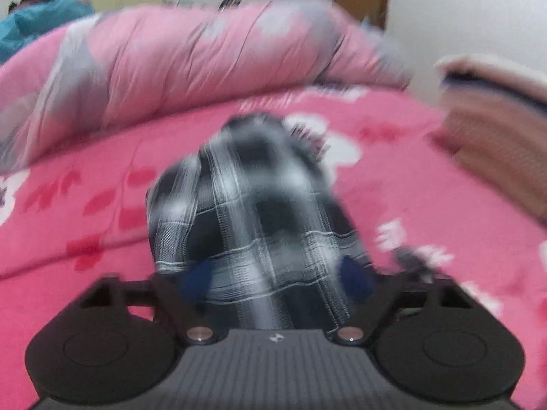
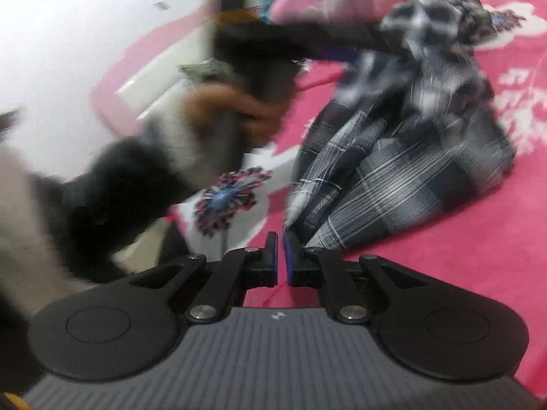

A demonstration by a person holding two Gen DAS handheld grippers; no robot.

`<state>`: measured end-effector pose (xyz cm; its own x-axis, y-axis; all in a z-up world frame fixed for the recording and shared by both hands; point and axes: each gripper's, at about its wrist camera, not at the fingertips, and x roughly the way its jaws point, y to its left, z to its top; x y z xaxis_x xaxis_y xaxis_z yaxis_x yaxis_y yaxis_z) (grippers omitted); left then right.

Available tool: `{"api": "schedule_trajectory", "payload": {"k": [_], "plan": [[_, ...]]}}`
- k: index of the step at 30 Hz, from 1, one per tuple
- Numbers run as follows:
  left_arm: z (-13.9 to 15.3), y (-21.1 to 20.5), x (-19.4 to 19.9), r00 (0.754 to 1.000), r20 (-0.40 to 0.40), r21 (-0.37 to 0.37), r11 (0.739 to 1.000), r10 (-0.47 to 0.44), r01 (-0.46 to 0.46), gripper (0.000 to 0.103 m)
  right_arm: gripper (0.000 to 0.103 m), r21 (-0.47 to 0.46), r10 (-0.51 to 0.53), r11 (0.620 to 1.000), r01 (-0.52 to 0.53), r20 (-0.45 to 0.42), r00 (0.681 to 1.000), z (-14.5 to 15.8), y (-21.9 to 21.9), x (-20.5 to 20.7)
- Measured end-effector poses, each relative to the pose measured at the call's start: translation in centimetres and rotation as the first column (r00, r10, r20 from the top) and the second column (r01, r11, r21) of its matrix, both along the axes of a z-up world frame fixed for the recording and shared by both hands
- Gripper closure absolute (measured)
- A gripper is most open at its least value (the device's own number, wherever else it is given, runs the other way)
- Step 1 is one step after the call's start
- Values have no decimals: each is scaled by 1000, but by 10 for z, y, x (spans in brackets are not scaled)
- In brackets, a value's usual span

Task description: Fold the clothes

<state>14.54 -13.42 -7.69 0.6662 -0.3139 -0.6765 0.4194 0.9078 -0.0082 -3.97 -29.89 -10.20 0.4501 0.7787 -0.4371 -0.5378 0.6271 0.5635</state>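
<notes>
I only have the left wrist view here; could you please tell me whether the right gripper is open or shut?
Observer: The right gripper is shut, its jaws almost touching.
Operator: Thank you. Is it near the shirt?
Observer: A corner of the plaid shirt lies right at its fingertips; I cannot tell whether it is pinched.
Operator: And what is to the left of the shirt in that view?
Observer: A hand gripping the handle of the left gripper, above the pink bed sheet.
</notes>
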Motion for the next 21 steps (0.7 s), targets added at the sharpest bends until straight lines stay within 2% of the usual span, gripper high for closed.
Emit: {"api": "schedule_trajectory", "payload": {"k": [1,3,5,7,10,13,14,16,19,21], "plan": [[-4,4,3,1000,-6,-12,1000,20,-20,61,97,12,8,1000,-8,21,1000,8,-13,0],[-7,18,5,999,-6,-60,997,43,-43,88,85,62,-59,997,54,78,995,27,-46,7],[-4,33,1,999,2,-104,993,52,-52,93,43,97,-178,981,169,101,979,41,-75,27],[2,50,-7,997,14,-145,987,79,-76,94,34,92,-320,946,312,92,943,50,-95,65],[13,87,-22,987,27,-200,969,156,-147,94,30,121,-467,878,464,-5,884,42,-113,131],[22,135,-36,967,3,-236,939,256,-249,94,29,128,-539,822,554,-138,831,15,-113,196],[20,151,-42,958,-22,-237,930,285,-282,95,29,117,-554,808,577,-182,812,6,-108,219],[12,182,-52,937,-79,-227,909,340,-349,95,28,109,-558,801,589,-220,800,-17,-96,255],[-7,222,-71,903,-174,-249,870,392,-426,96,28,58,-612,760,647,-271,743,-34,-82,297],[-12,238,-82,896,-202,-282,853,395,-439,96,29,65,-643,721,690,-308,701,-46,-85,315]]}}
